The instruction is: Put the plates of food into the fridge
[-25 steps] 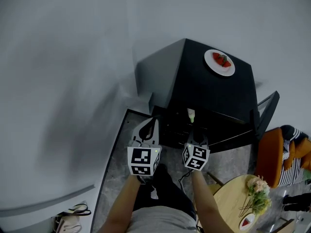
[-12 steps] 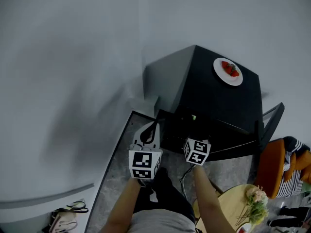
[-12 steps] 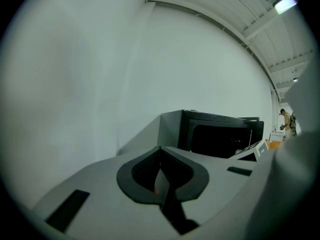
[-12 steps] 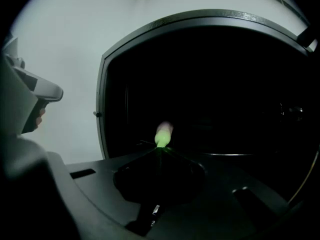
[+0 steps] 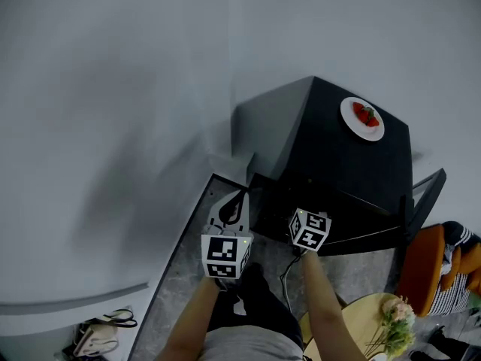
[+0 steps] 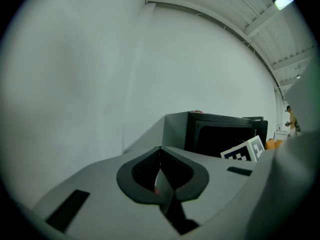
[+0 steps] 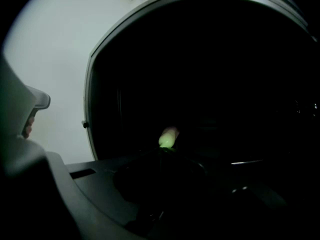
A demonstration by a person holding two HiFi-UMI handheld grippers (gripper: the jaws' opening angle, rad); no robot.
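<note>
we're loading the fridge (image 5: 331,164): right gripper (image 7: 164,151) inside, jaws seemingly pinched on a pale green thing (image 7: 168,136); left gripper (image 5: 237,195) closed, empty. strawberry plate (image 5: 362,118) sits near the fridge top's far corner. next: set down, release.

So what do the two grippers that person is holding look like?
The left gripper and the right gripper are grey plastic wedges with black pads. Each carries a white cube printed with black square markers. The person wears a grey top, with no sleeves over the forearms.
</note>
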